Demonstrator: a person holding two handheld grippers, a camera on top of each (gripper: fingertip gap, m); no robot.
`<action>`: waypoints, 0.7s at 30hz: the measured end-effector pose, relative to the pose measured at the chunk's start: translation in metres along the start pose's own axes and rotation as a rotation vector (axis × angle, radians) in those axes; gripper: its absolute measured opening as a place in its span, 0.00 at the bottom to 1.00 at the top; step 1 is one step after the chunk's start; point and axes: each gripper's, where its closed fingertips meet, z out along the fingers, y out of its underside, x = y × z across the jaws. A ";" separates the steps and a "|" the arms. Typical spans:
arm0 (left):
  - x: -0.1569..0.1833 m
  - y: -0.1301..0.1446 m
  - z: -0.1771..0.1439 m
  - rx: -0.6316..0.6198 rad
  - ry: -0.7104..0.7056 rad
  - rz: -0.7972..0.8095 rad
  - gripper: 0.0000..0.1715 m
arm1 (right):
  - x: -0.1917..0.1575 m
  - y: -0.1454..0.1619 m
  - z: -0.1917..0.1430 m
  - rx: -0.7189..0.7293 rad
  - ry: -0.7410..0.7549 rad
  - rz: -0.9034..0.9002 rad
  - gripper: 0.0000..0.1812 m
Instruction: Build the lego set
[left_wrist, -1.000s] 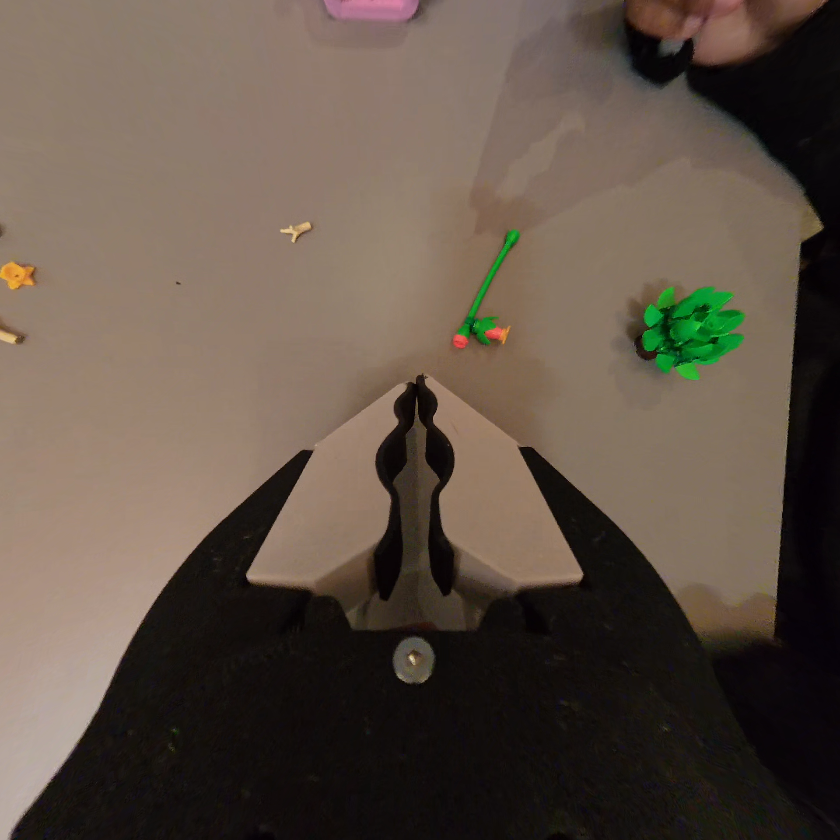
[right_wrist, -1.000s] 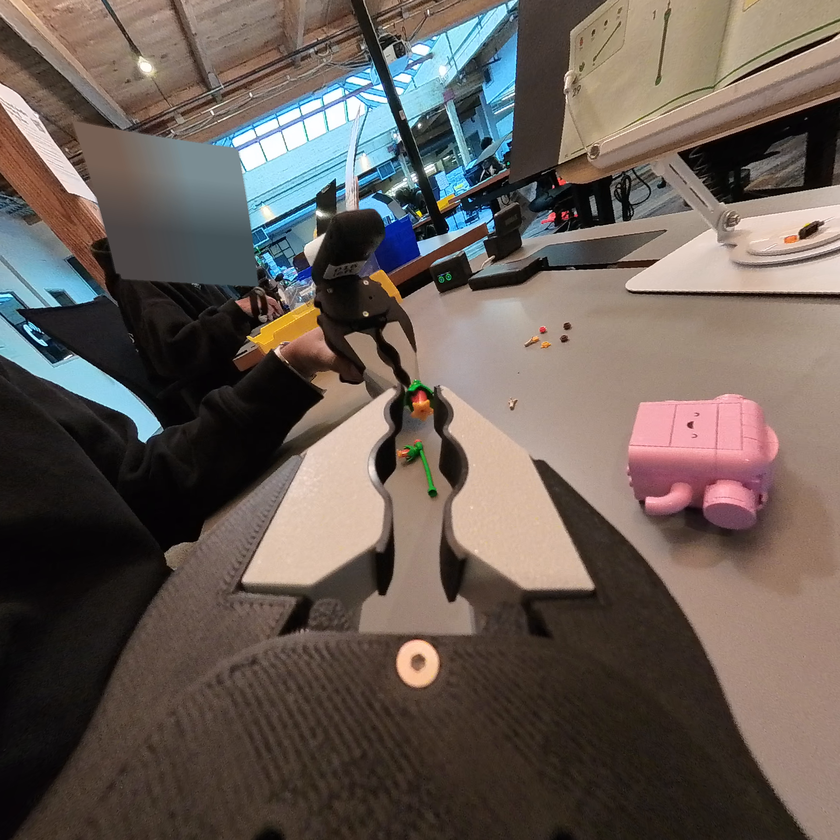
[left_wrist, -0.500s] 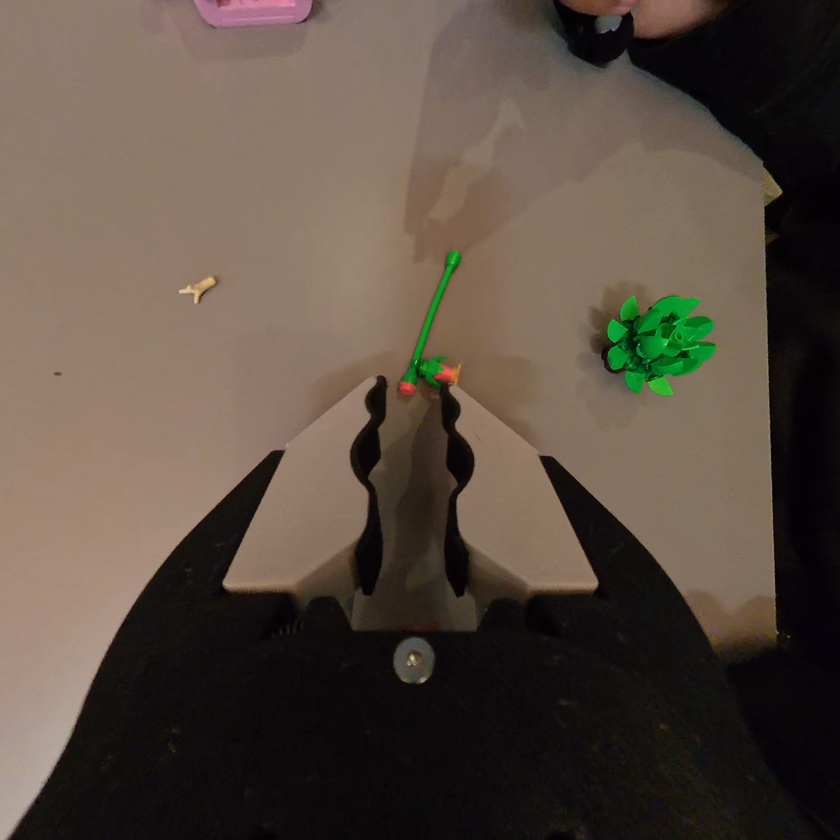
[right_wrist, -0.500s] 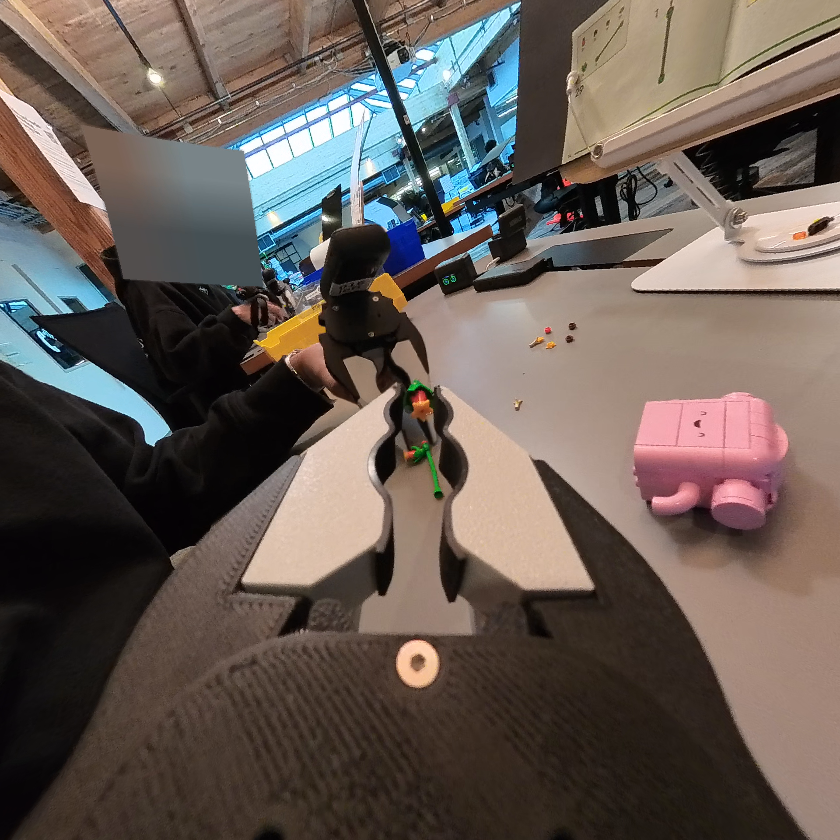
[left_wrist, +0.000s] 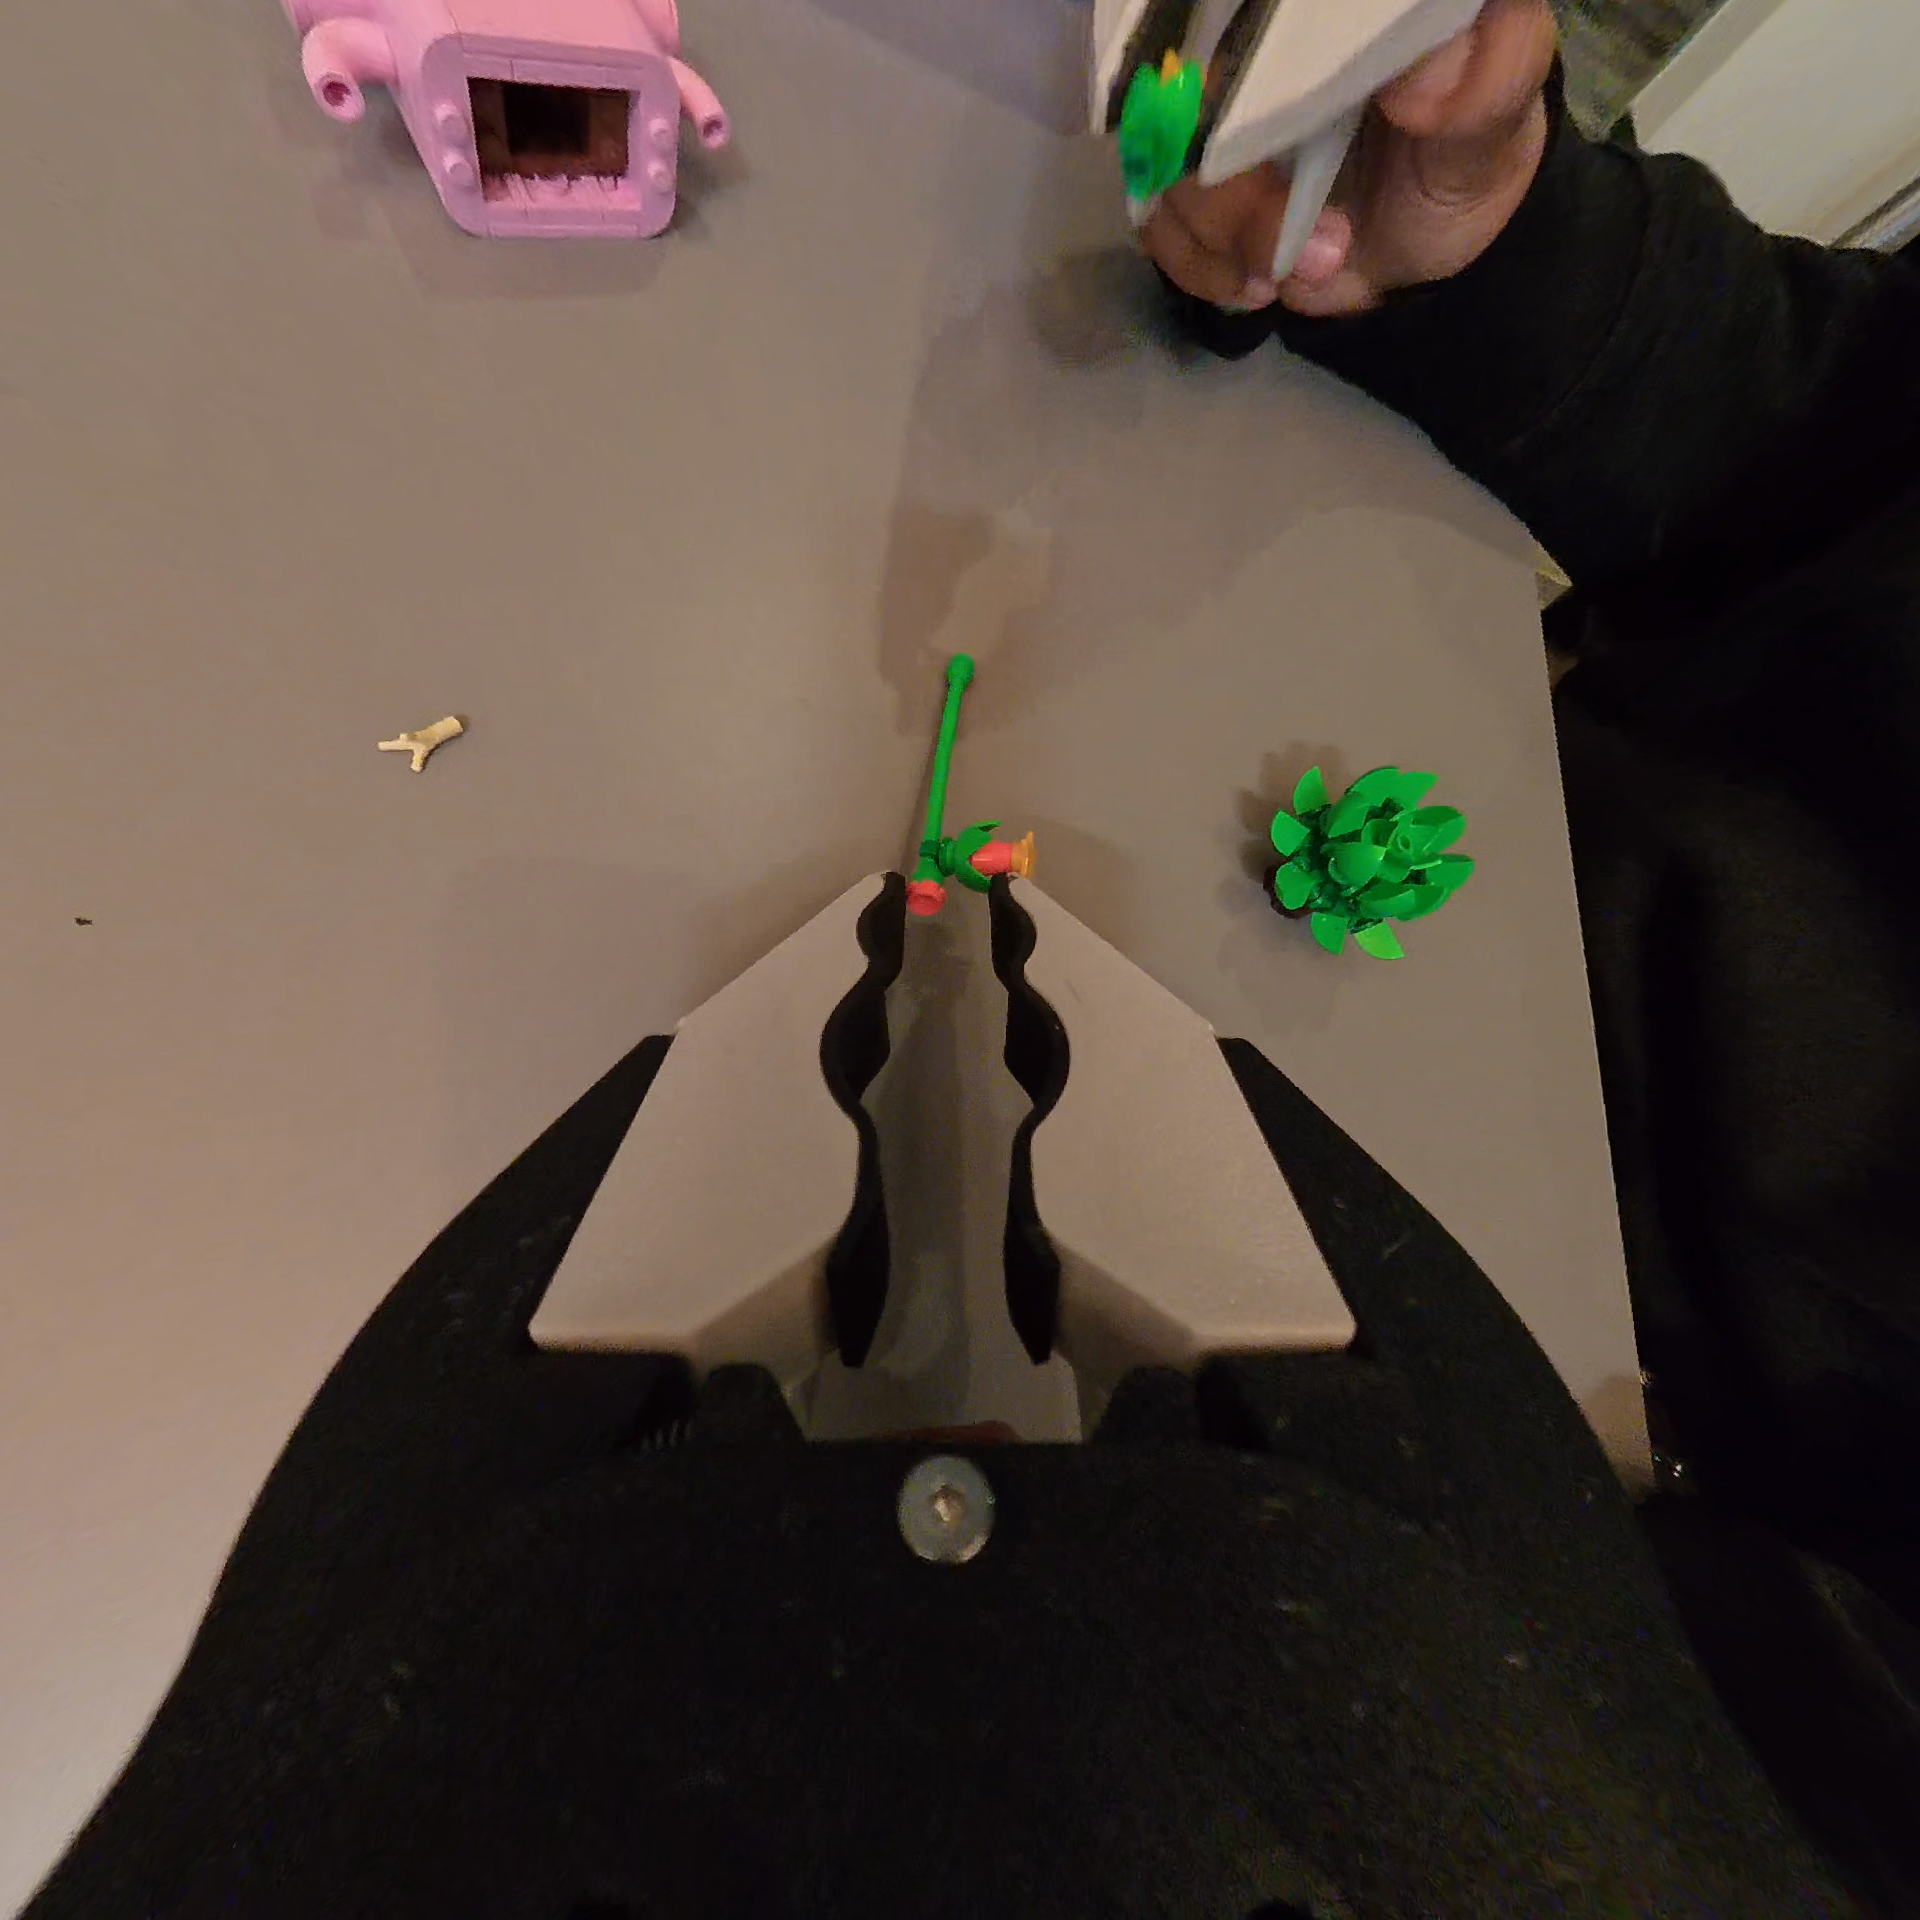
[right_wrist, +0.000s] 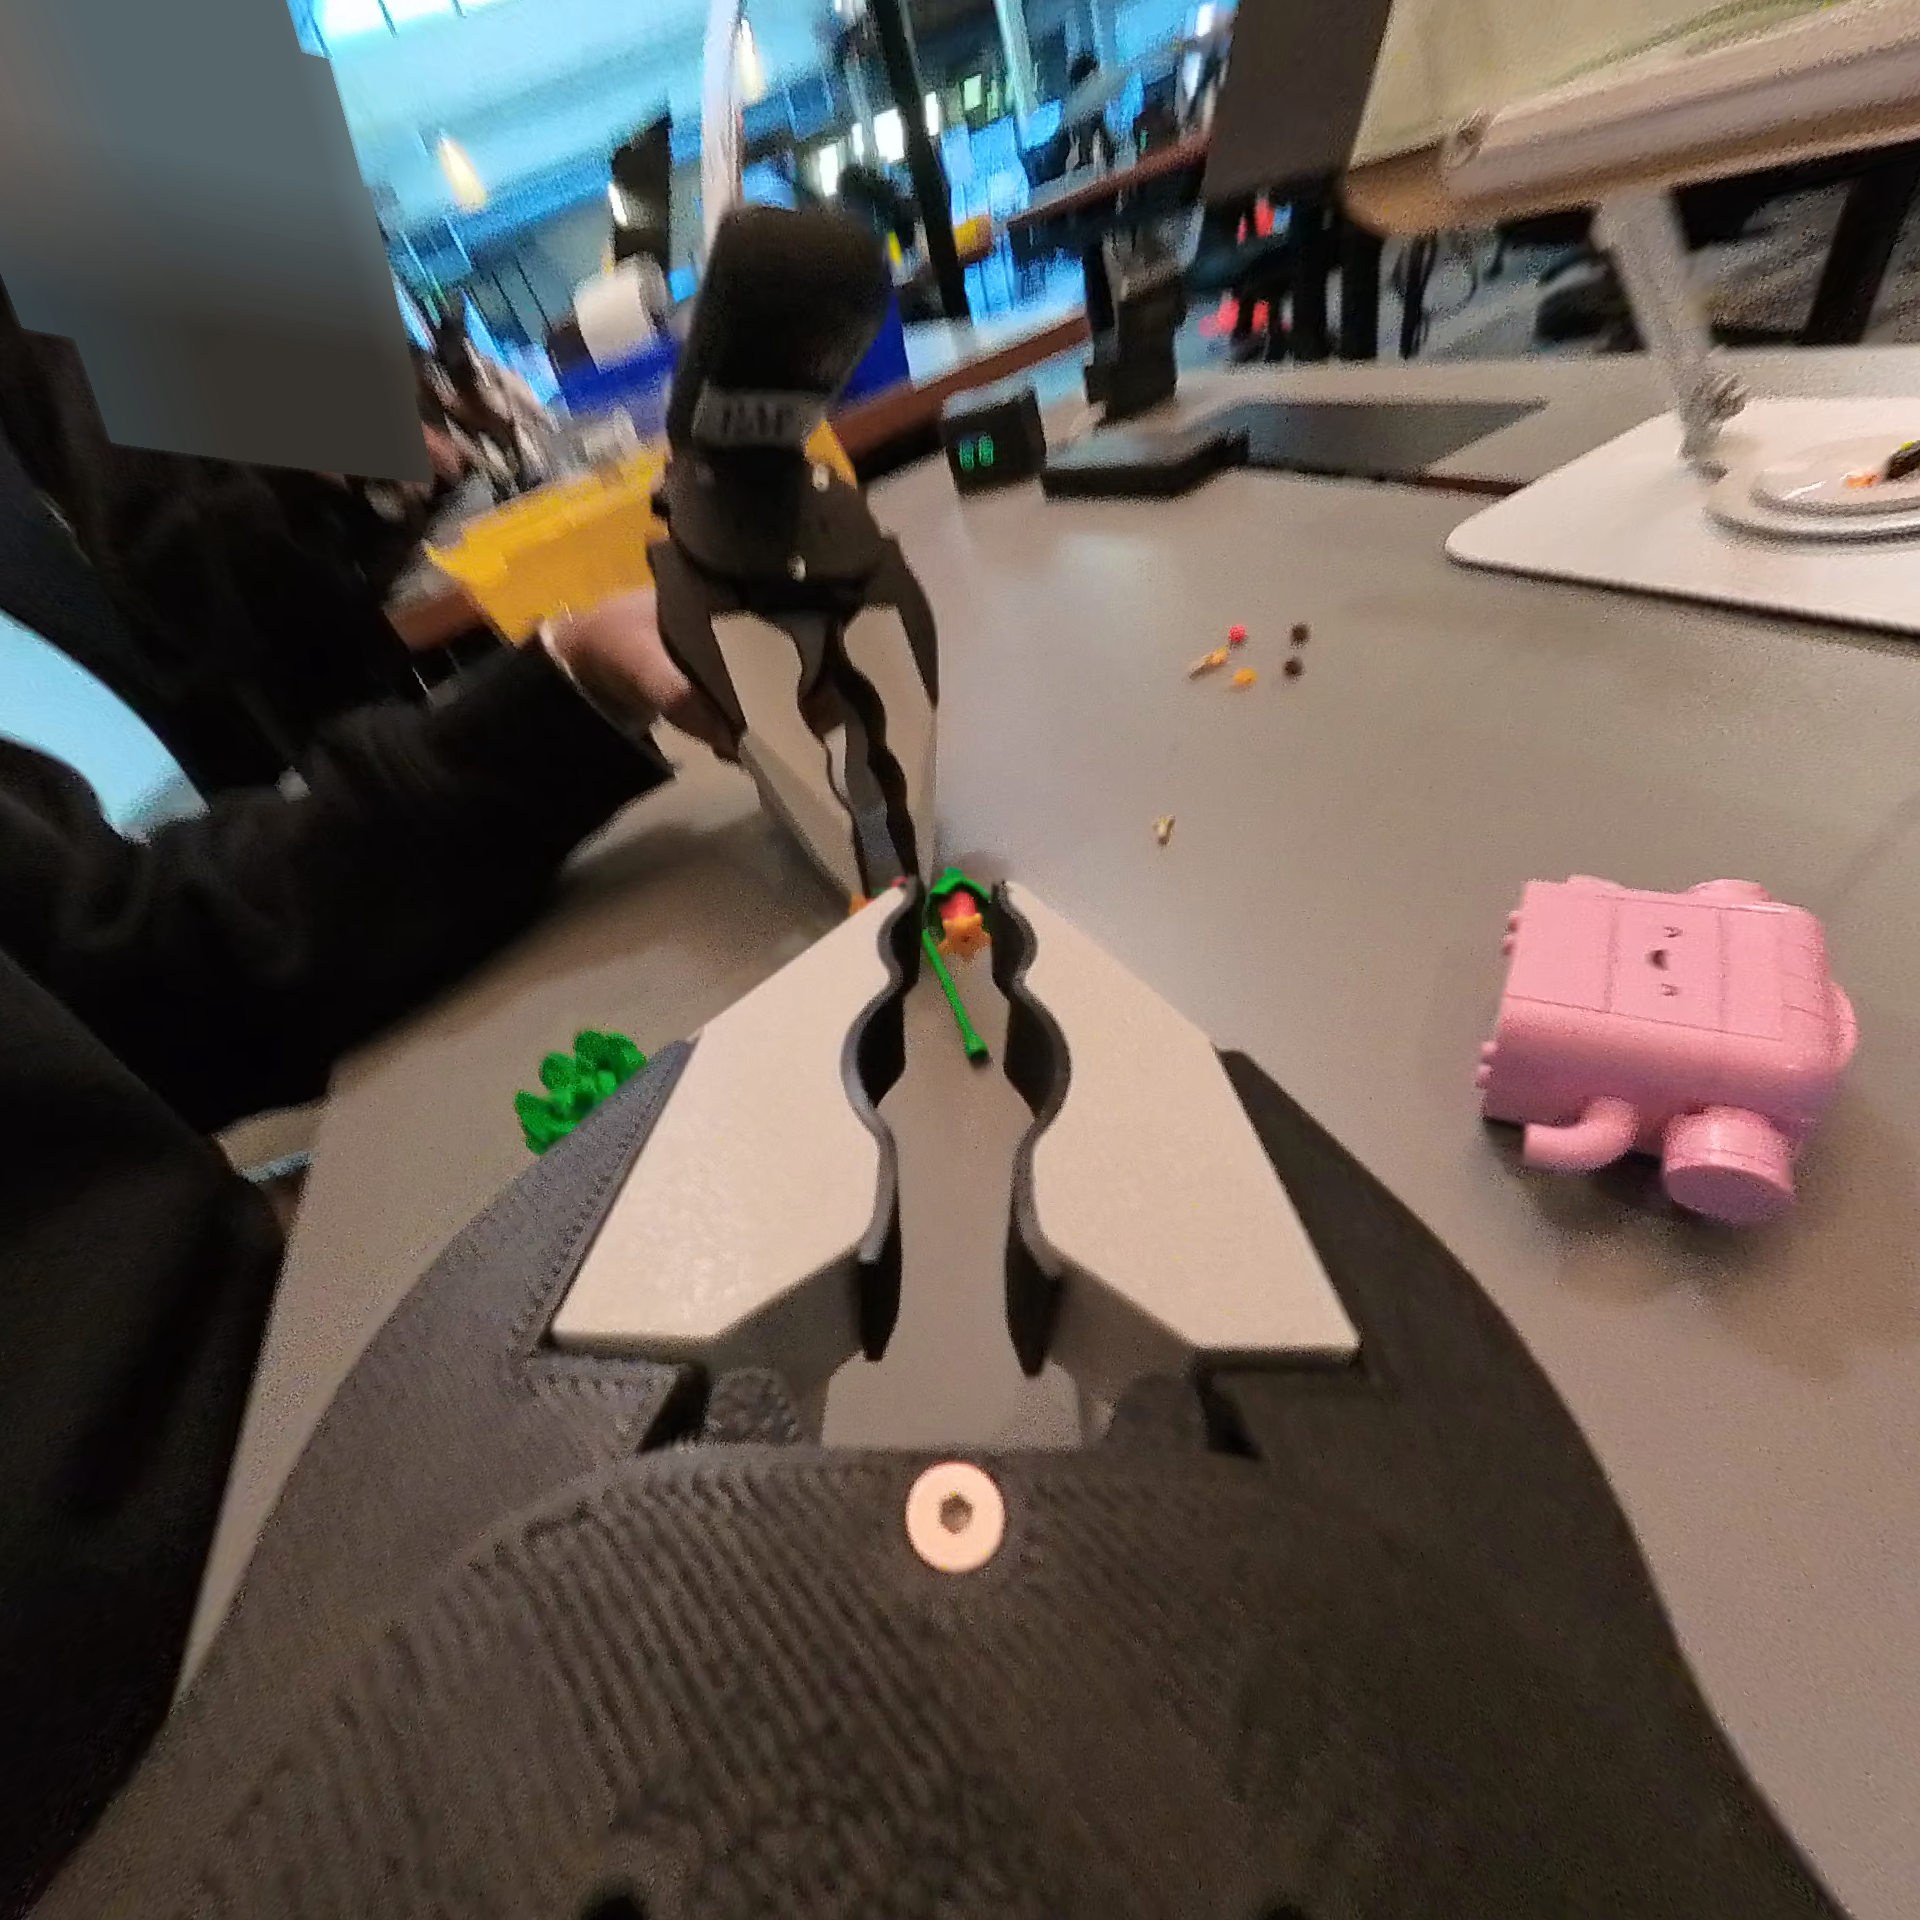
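— So, where does the green stem (left_wrist: 943, 758) sit?

— Flat on the grey table (left_wrist: 416, 468), thin end pointing away from the left gripper (left_wrist: 945, 883). Its flowered end, with a red bud, green leaves and a red-and-orange bloom, lies right at that gripper's tips.

— Is the left gripper gripping it?

— No. Its jaws stand partly apart, one tip on each side of the flowered end. The red bud is up against the left tip, and the bloom is by the right one. Nothing is pinched between them.

— And the right gripper (right_wrist: 956, 894)?

— It hangs above the table across from the left one, carried by a hand (left_wrist: 1403, 156) in a black sleeve. Its jaws are narrowed onto a small flower piece (right_wrist: 956, 914), green with a red and orange centre, pinched at the very tips.

— What else is on the table?

— A leafy green cluster (left_wrist: 1366, 857) lies near the table's edge, apart from the stem. A pink block build (left_wrist: 551, 114) with a square opening sits farther off. A tiny tan piece (left_wrist: 421, 740) lies alone, and a few loose bits (right_wrist: 1247, 660) are scattered beyond it.
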 end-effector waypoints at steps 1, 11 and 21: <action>0.000 0.003 0.002 -0.014 0.004 -0.009 0.08 | -0.003 0.008 0.006 -0.058 0.012 -0.037 0.06; 0.001 0.014 0.010 -0.073 0.036 -0.054 0.12 | -0.015 0.081 0.034 -0.517 0.075 -0.344 0.06; -0.001 0.016 0.013 -0.093 0.019 -0.040 0.03 | -0.024 0.087 0.031 -0.546 -0.010 -0.299 0.06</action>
